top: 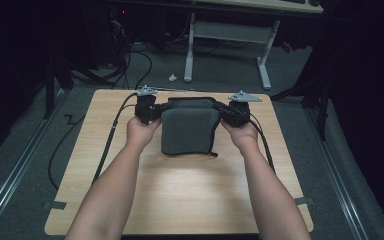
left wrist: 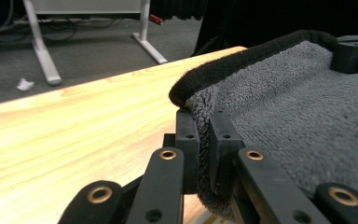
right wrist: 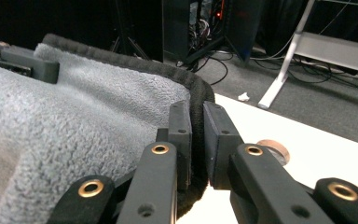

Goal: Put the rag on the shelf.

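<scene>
A grey fleece cloth (top: 189,131) with a black hem lies folded near the far middle of the wooden table (top: 180,190). My left gripper (top: 156,112) is shut on the cloth's left upper corner, and my right gripper (top: 226,112) is shut on its right upper corner. In the left gripper view the jaws pinch the grey fleece (left wrist: 279,112) at its hemmed edge, my left gripper (left wrist: 204,122) closed tight. In the right gripper view my right gripper (right wrist: 196,115) clamps the black hem, with the fleece (right wrist: 65,121) spreading to the left. Each view shows the other gripper's jaw at the cloth's far corner.
A white table frame (top: 227,37) stands on the grey carpet beyond the table. Cables (top: 107,145) trail off the table's left side and lie on the floor. A scrap of white paper (top: 172,77) lies on the carpet. A round copper-coloured disc (right wrist: 274,150) sits on the tabletop.
</scene>
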Tool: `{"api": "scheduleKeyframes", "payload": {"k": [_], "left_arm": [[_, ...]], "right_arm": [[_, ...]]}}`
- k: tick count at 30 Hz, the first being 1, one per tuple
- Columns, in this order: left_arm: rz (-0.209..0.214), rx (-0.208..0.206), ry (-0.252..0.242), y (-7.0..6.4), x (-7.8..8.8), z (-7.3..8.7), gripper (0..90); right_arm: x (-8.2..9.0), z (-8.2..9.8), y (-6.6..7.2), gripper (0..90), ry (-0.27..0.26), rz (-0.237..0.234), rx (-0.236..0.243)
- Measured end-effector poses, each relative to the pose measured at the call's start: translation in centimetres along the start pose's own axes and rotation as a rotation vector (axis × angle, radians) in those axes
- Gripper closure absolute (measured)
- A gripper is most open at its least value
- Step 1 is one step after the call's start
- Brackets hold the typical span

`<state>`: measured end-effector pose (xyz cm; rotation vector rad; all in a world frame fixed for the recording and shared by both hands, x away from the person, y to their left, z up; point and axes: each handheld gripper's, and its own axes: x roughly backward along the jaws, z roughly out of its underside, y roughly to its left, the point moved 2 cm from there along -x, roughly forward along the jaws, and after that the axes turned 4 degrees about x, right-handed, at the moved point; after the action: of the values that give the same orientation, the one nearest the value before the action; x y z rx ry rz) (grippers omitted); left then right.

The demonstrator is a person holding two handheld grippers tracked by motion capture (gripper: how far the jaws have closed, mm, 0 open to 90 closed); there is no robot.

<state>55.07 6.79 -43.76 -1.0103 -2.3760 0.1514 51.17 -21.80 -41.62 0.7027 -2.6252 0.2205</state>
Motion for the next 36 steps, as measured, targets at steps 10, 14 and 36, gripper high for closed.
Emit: {"api": "scheduleKeyframes", "payload": {"k": [10, 14, 36], "left_arm": [[0.019, 0.057, 0.040, 0.5, -1.2, 1.8, 83.8], [0.013, 0.065, 0.050, 0.5, -1.3, 1.8, 83.1], [-0.052, 0.102, 0.017, 0.9, 0.2, 1.1, 66.3]], "right_arm": [[-0.9, 2.0, -0.6, 84.3, 0.054, -0.004, -0.044], [-1.1, 2.4, -0.6, 84.1, 0.063, 0.000, -0.050], [0.2, 1.3, -1.7, 73.9, 0.034, 0.070, -0.072]]}}
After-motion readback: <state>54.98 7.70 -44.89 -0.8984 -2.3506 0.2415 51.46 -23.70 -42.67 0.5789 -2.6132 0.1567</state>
